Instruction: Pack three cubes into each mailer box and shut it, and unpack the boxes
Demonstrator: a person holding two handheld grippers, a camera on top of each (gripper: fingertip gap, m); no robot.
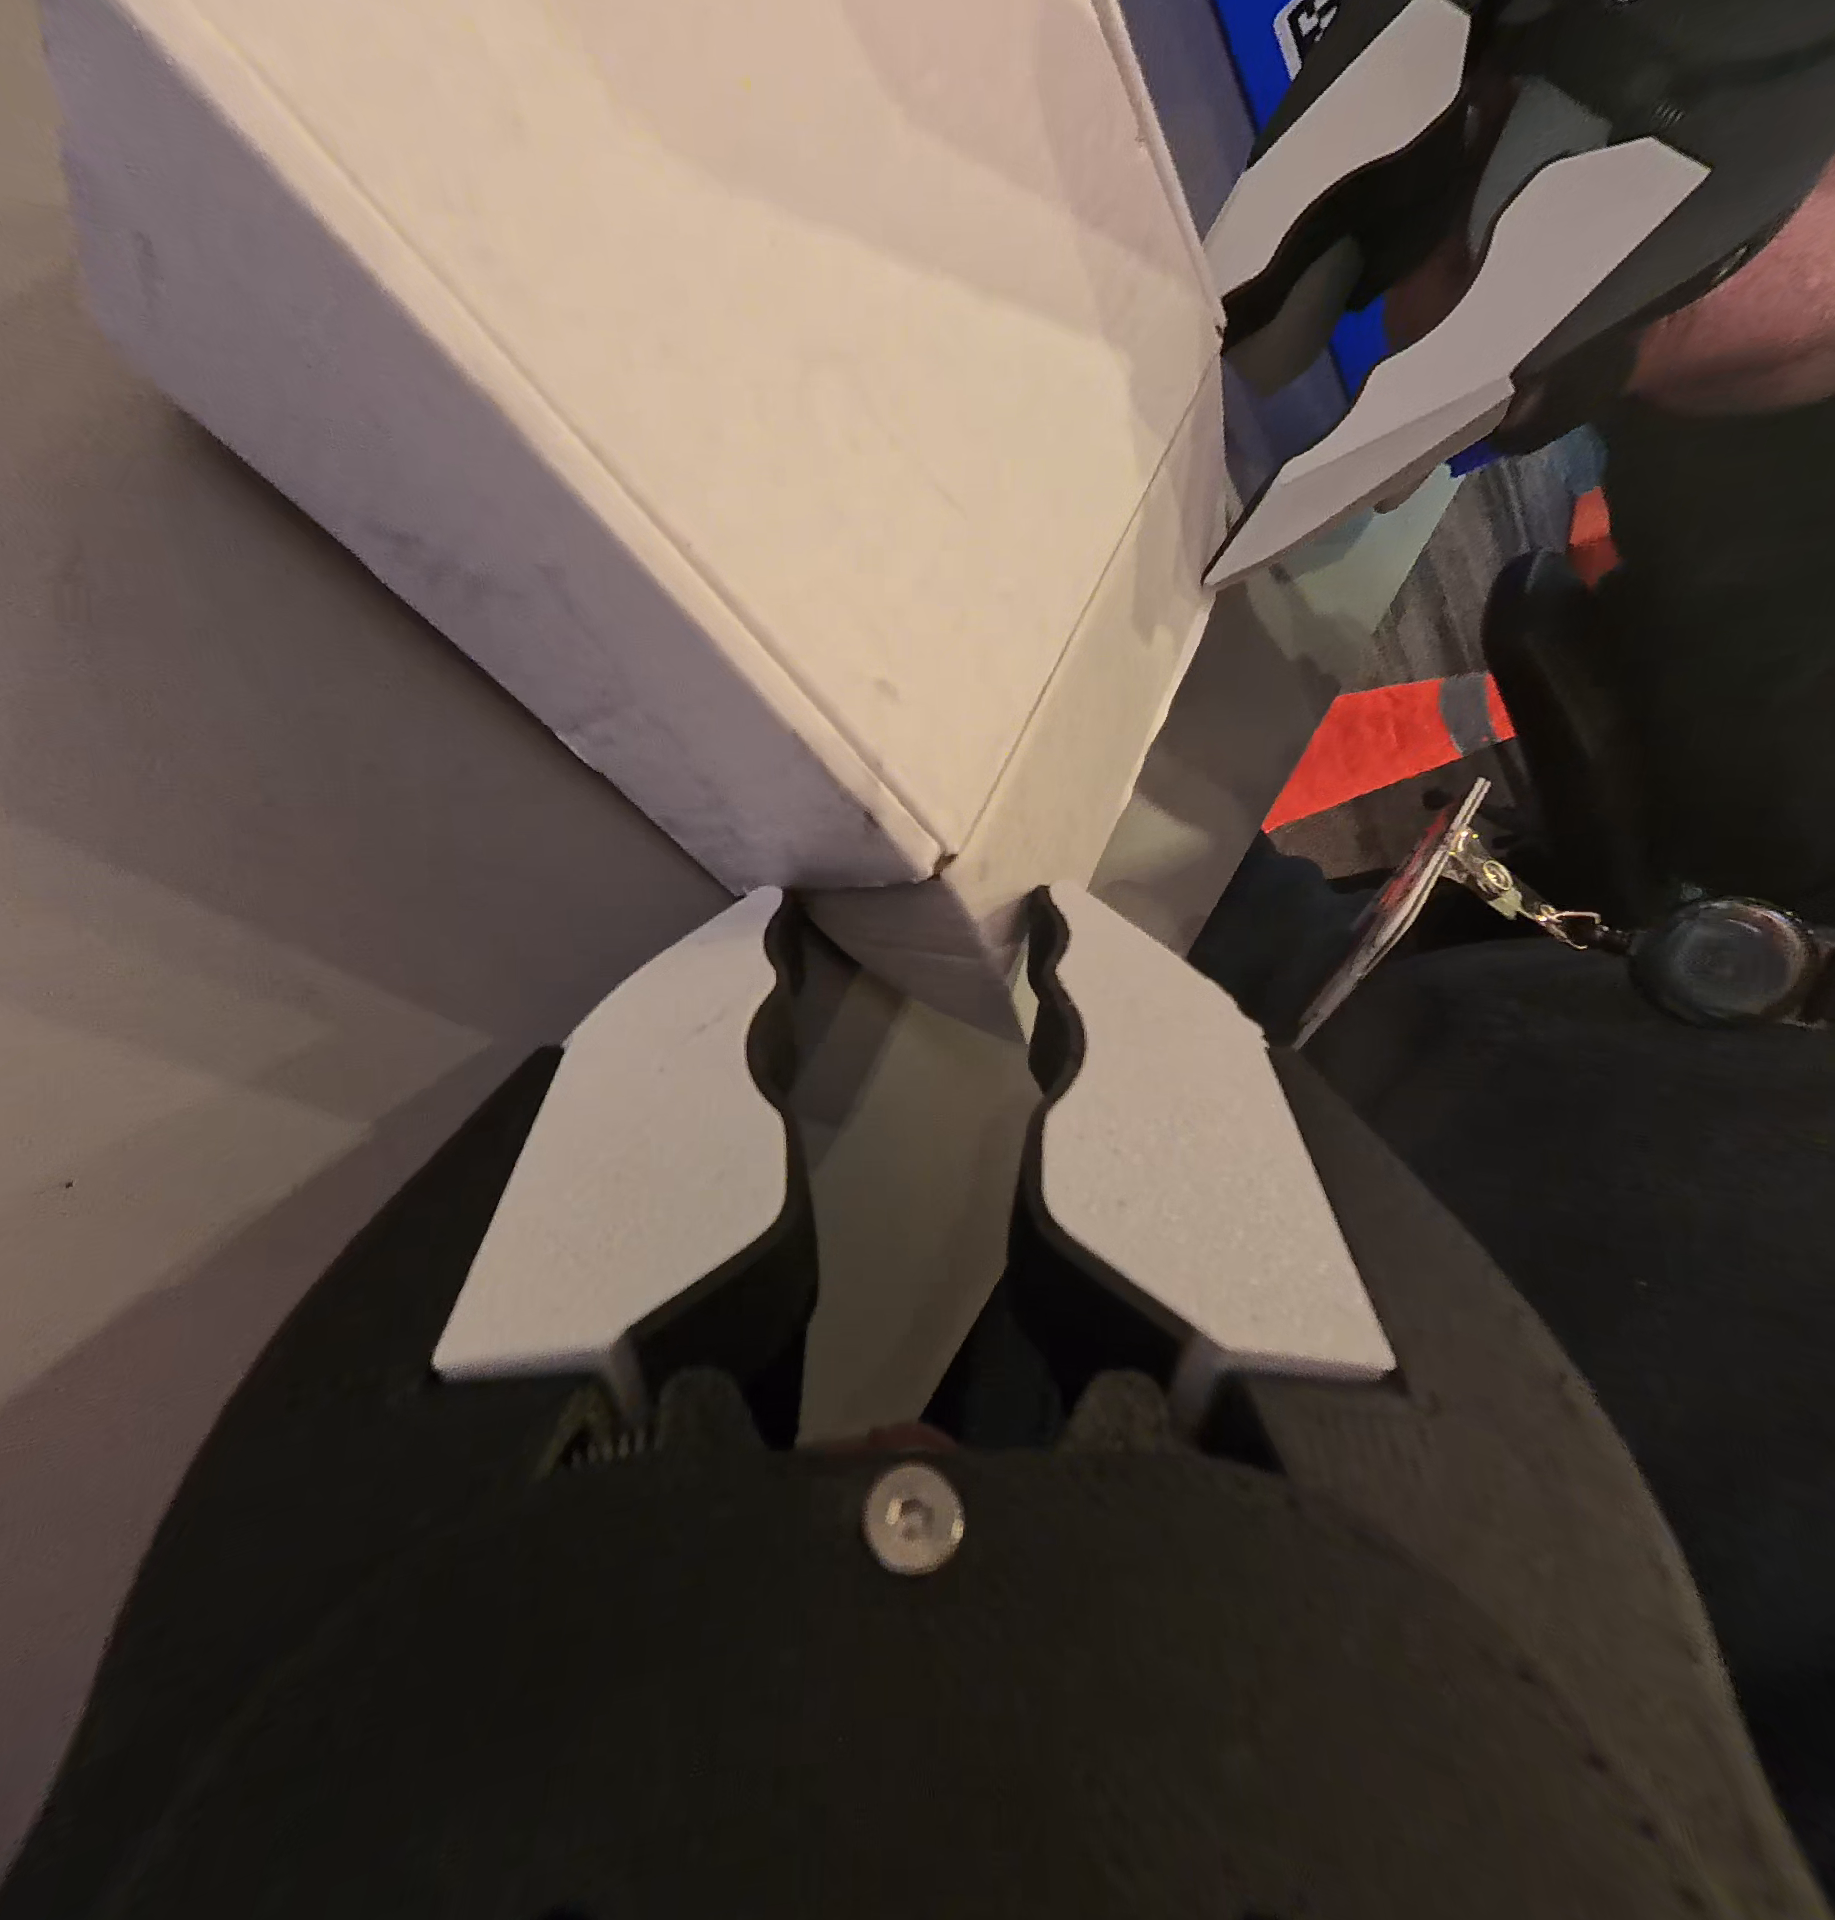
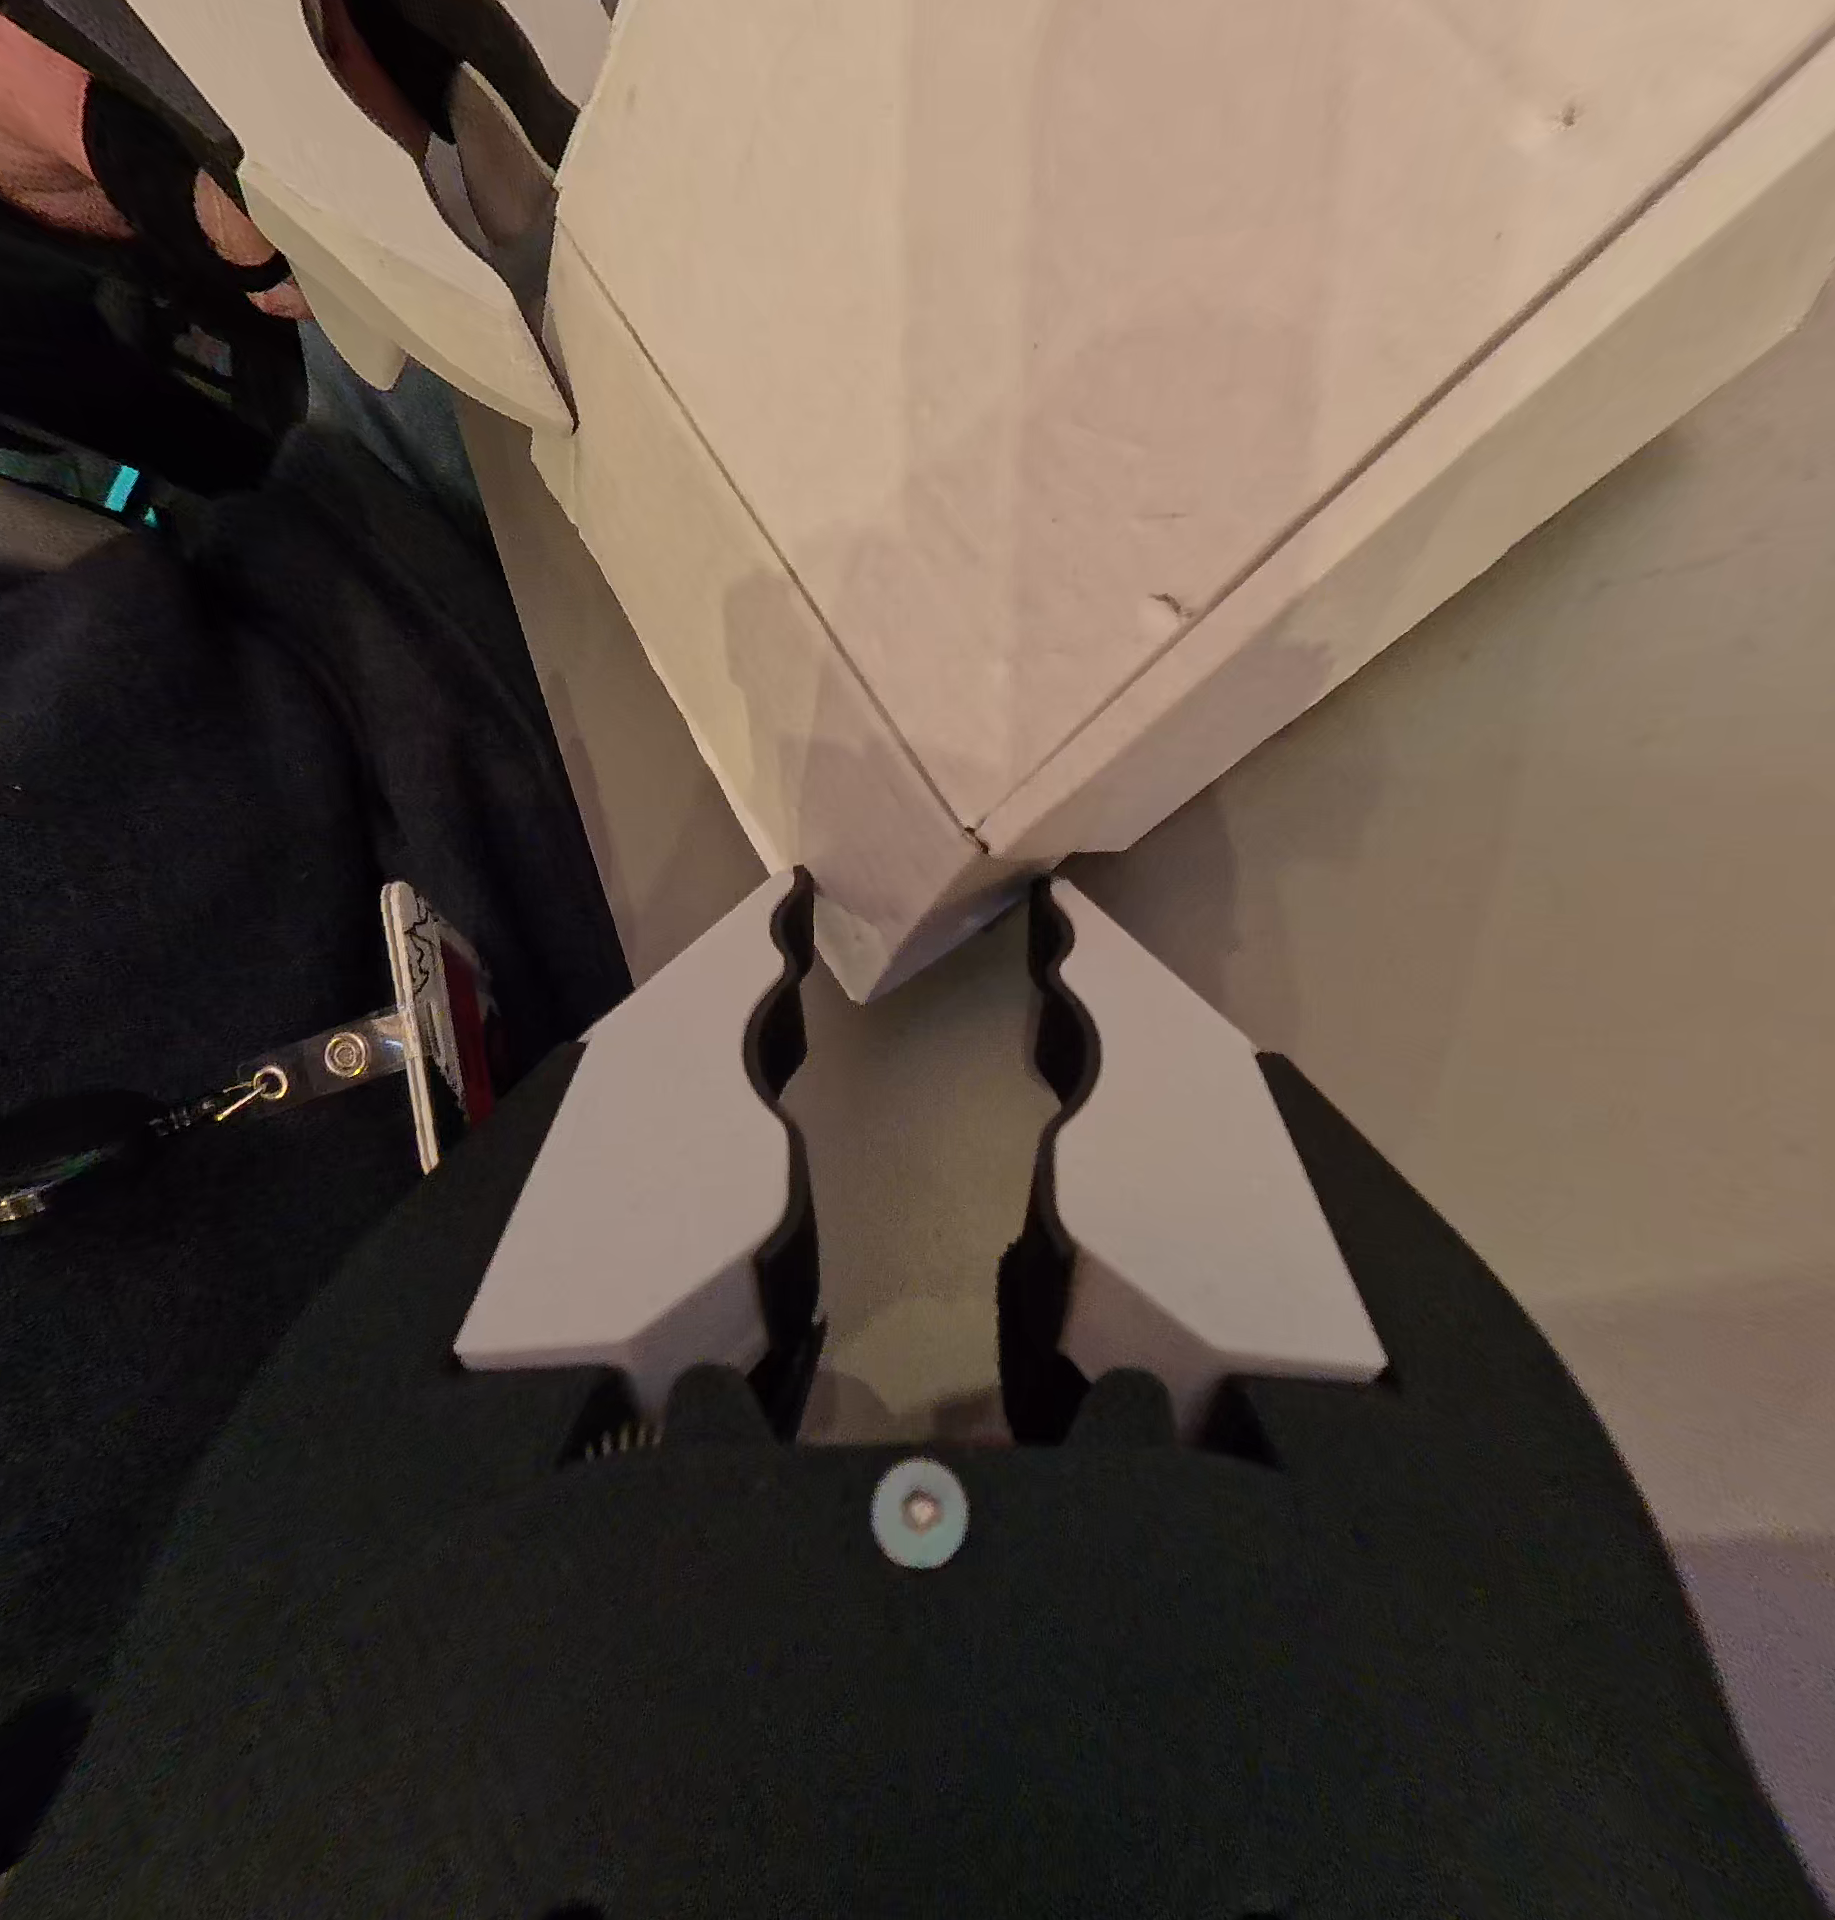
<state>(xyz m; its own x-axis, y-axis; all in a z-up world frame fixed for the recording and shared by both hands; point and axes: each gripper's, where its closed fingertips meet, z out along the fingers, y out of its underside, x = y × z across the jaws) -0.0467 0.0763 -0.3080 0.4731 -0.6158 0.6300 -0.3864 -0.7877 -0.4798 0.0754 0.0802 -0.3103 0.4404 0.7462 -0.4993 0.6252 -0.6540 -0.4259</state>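
A closed white mailer box (image 1: 767, 343) lies on the pale table, and no cubes show. My left gripper (image 1: 908, 914) is closed on one near corner of the box, with a fingertip touching each side of the corner. My right gripper (image 2: 918, 894) grips the other near corner of the same box (image 2: 1048, 364) in the same way. Each gripper also shows in the other's view: the right one at the top right in the left wrist view (image 1: 1339, 343), the left one at the top left in the right wrist view (image 2: 456, 260), both against the box's front wall.
The pale table (image 1: 165, 935) runs to an edge close to the person in dark clothing (image 2: 217, 779). A badge on a reel (image 2: 425, 1029) hangs there. Orange tape (image 1: 1391, 738) on the floor and a blue object (image 1: 1245, 62) show beyond the box.
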